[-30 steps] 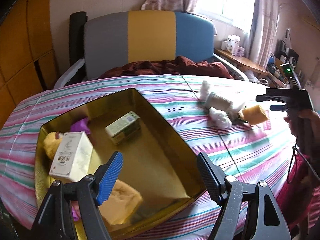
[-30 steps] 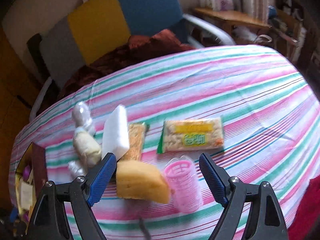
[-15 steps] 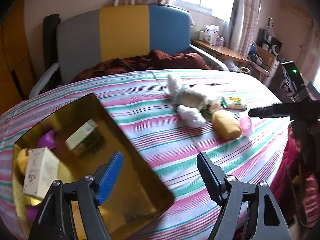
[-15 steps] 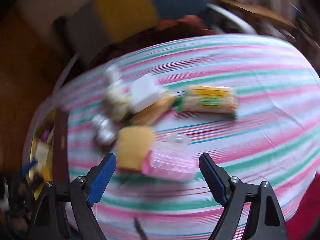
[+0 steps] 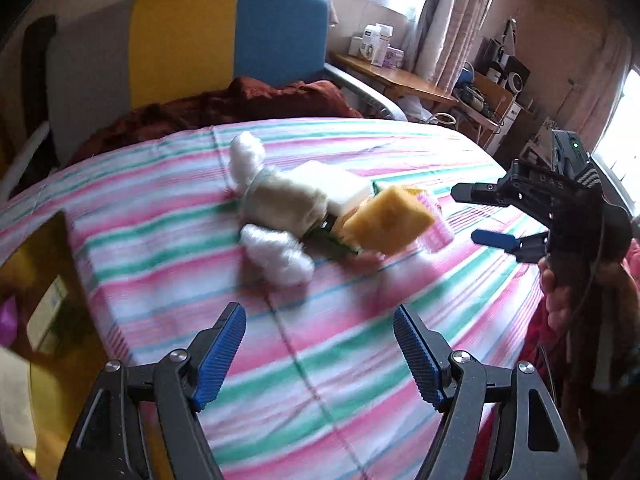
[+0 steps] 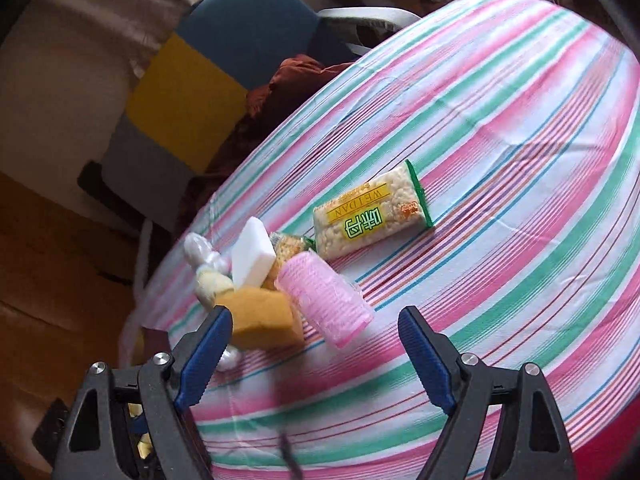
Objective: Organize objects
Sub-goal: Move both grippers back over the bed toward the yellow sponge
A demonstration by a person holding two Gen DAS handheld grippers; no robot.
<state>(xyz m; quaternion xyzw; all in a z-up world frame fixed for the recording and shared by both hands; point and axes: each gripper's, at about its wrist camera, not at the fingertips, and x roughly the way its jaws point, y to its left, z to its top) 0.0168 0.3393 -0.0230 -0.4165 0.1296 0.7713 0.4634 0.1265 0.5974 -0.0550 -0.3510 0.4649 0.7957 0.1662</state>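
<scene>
A pile lies on the striped cloth: a yellow sponge (image 5: 386, 220) (image 6: 260, 316), a pink hair roller (image 6: 324, 300), a white foam block (image 6: 252, 258), a fluffy white wrapped bundle (image 5: 276, 216) and a snack packet (image 6: 372, 216). My left gripper (image 5: 318, 354) is open and empty, hovering over bare cloth in front of the bundle. My right gripper (image 6: 314, 356) is open just before the sponge and roller, with nothing between its fingers; it also shows at the right of the left wrist view (image 5: 480, 216). A gold tray (image 5: 52, 292) with boxes sits at the left edge.
A grey, yellow and blue chair back (image 5: 180, 36) with a dark red blanket (image 5: 240, 100) stands behind the table. A wooden shelf with small boxes (image 5: 384, 68) is at the back right. A hand (image 5: 560, 300) holds the right gripper.
My left gripper swung right, off the gold tray and toward the pile. My right gripper rolled and came closer to the sponge and roller. Both stayed open.
</scene>
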